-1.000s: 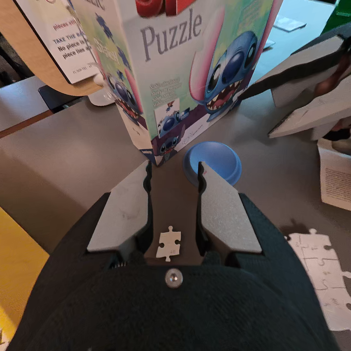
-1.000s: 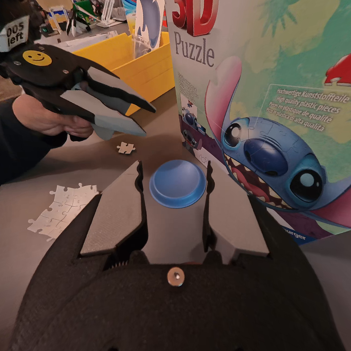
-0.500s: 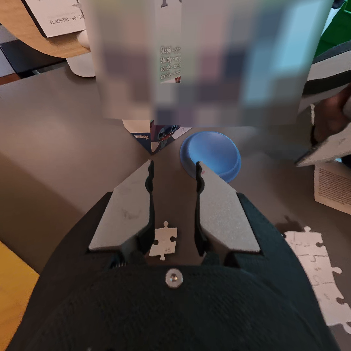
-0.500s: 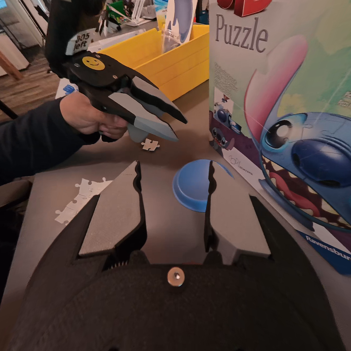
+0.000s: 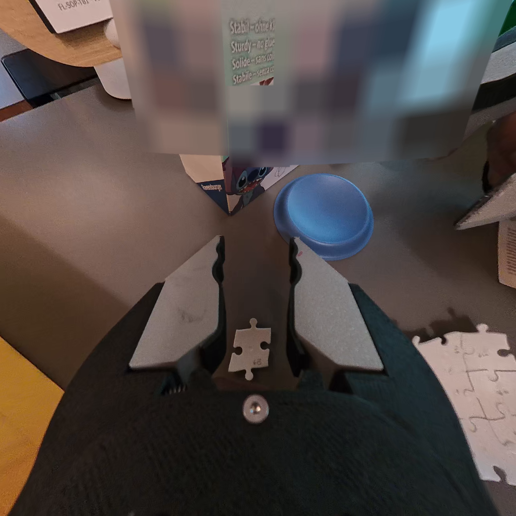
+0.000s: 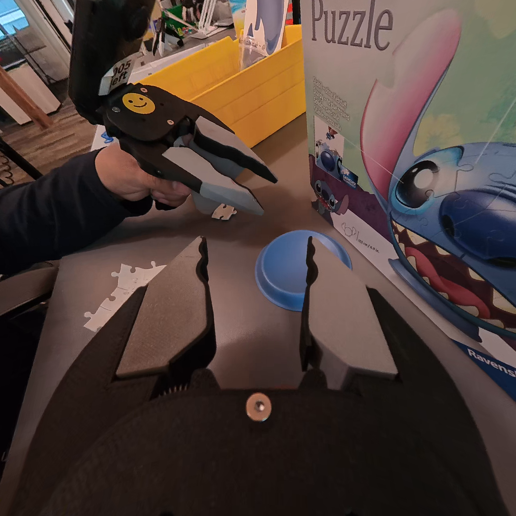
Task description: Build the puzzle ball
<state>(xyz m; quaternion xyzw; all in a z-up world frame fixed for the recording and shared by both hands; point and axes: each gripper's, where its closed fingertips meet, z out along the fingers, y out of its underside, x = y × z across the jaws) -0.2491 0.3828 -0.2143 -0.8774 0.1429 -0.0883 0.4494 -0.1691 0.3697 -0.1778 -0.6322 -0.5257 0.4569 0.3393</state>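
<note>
The grey table (image 6: 251, 357) fills the middle of both views. The tall puzzle box (image 6: 391, 139) stands upright on it, taking up the right side of the right wrist view; in the left wrist view only its lower corner (image 5: 237, 187) shows clearly at upper centre, the rest lying under a blur patch. A yellow bin (image 6: 245, 83) sits behind the box at the upper centre of the right wrist view. The left gripper (image 5: 255, 243) occupies the lower half of its own view with jaws released and parted, grasping nothing; seen at the upper left of the right wrist view, it (image 6: 265, 192) is carried by a hand (image 6: 134, 178) in a dark sleeve and hangs above the table. The right gripper (image 6: 255, 243) is likewise spread wide and empty. A round blue stand (image 5: 324, 215) rests on the table just beside the box's corner, right of centre. A joined sheet of white puzzle pieces (image 5: 483, 396) lies face down at the lower right edge of the left wrist view. One loose puzzle piece (image 5: 250, 349) lies flat on the table, framed between the left gripper's fingers (image 5: 181, 312) near their base.
</note>
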